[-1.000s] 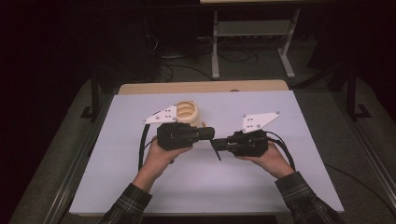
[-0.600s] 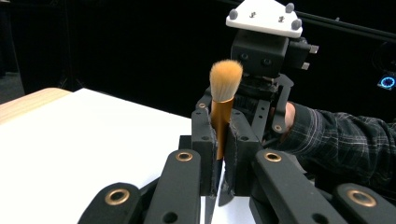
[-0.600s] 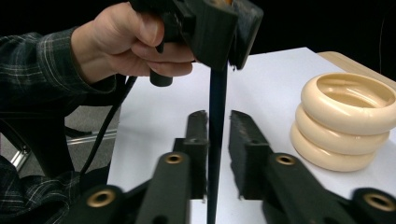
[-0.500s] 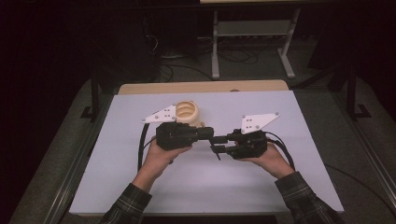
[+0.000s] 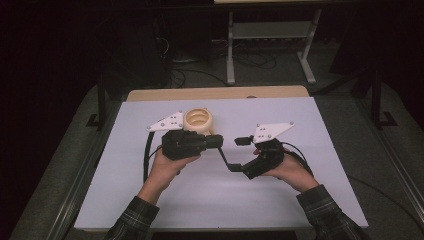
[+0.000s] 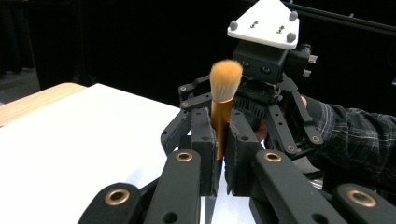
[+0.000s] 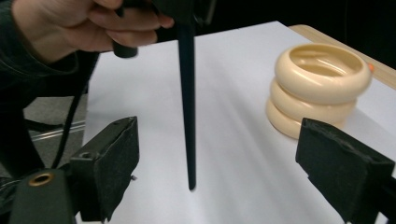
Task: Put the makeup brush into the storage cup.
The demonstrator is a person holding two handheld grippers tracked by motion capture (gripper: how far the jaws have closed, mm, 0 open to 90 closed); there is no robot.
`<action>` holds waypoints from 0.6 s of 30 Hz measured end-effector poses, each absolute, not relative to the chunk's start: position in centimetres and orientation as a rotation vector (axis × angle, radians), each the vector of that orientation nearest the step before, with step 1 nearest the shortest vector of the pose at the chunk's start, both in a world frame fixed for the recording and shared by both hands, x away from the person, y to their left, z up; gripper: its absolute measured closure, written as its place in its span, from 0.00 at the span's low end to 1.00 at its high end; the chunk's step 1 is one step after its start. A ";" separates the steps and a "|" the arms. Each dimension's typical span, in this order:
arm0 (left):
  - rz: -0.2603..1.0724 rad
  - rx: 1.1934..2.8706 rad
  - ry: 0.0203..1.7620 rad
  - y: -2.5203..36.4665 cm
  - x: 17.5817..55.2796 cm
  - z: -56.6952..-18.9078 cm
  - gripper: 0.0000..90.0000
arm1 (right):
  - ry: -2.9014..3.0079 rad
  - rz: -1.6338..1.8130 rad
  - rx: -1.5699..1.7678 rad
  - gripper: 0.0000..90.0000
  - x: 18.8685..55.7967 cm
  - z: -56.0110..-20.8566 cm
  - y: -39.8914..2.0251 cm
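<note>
Left jaws: clamped on the copper ferrule of a makeup brush (image 6: 223,108), bristle tuft standing up past the pads.
Right jaws: spread wide, having just been opening; the brush's black handle hangs between them, touching neither pad in the right gripper view.
Left gripper (image 5: 216,141): held level above the middle of the table (image 5: 310,200), pointing toward the right gripper.
Right gripper (image 5: 239,154): just beside the left gripper, angled toward it, close to the handle.
Brush: off the table, carried by the left gripper alone; slim handle tapers down to a point near the white surface.
Cream holder (image 5: 198,120): three stacked rings, on the table just behind the left gripper.
Hands: one wrapped around each gripper, plaid sleeves at the near edge.
</note>
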State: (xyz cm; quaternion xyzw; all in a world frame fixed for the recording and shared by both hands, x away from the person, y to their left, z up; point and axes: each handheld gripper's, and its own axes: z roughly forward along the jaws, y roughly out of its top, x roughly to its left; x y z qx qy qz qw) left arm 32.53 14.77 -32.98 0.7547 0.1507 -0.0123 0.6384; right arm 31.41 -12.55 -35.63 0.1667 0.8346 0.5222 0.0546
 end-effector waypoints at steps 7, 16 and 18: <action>-0.011 1.723 0.362 15.6 32.7 -32.8 0.93 | 2.503 1.560 0.581 0.09 31.4 -35.8 -13.2; 0.015 1.724 0.393 16.9 32.9 -32.7 0.93 | 2.482 1.508 0.668 0.06 30.7 -36.7 -15.0; 0.025 1.729 0.395 17.1 32.9 -32.7 0.93 | 2.474 1.500 0.677 0.06 30.6 -36.8 -15.4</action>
